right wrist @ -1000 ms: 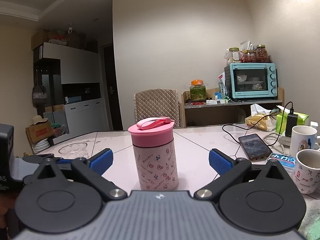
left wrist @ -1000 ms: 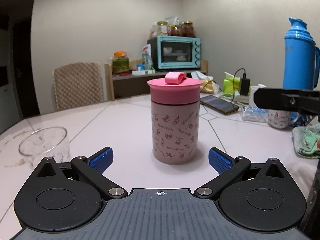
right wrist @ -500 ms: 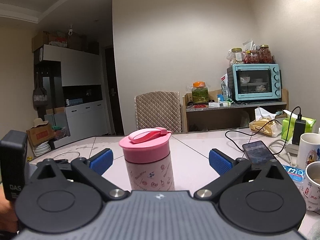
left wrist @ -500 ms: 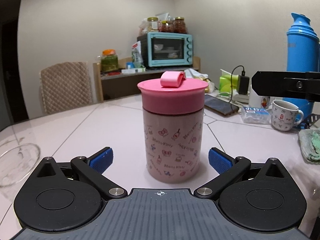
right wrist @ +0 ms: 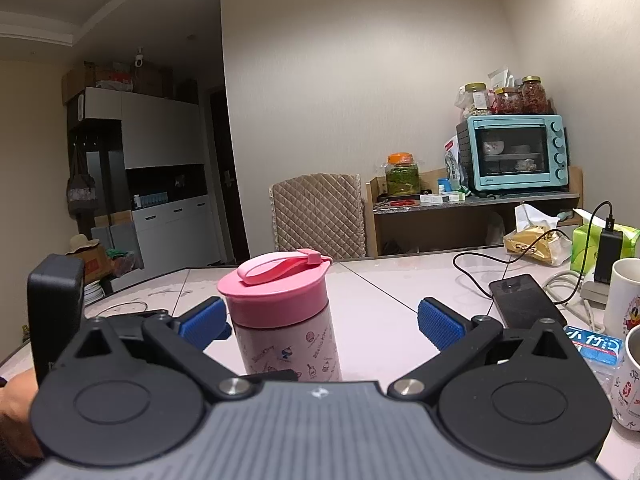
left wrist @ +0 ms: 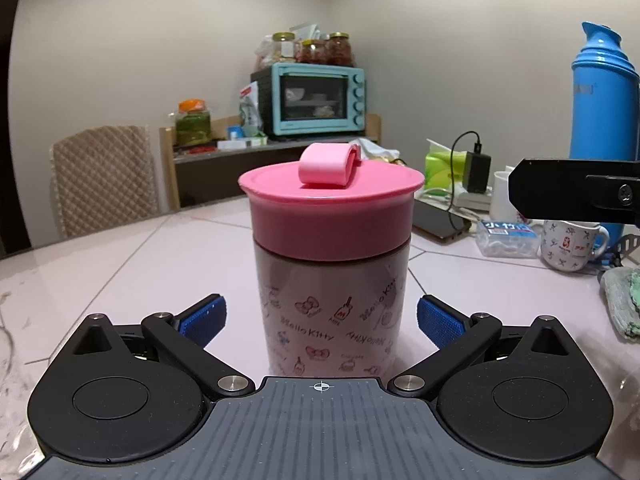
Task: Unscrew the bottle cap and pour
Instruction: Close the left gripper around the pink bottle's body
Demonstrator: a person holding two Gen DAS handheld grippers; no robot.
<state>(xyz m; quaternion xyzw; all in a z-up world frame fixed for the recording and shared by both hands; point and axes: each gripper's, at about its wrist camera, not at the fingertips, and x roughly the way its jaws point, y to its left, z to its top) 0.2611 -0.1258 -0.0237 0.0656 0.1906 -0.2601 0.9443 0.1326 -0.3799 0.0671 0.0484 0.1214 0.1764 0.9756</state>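
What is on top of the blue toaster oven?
Glass jars stand on the toaster oven, with some packets behind them. What the jars hold is too small to tell.

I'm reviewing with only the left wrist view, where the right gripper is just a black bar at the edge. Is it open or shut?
Observer: Open. In its own view the right gripper has both blue pads spread, with the pink bottle between them, nearer the left one.
Operator: Is the lid off yet?
Observer: No. The lid is seated, and its strap lies as a long loop across the top.
Operator: Anything behind the left gripper?
Observer: A hand shows behind its housing.
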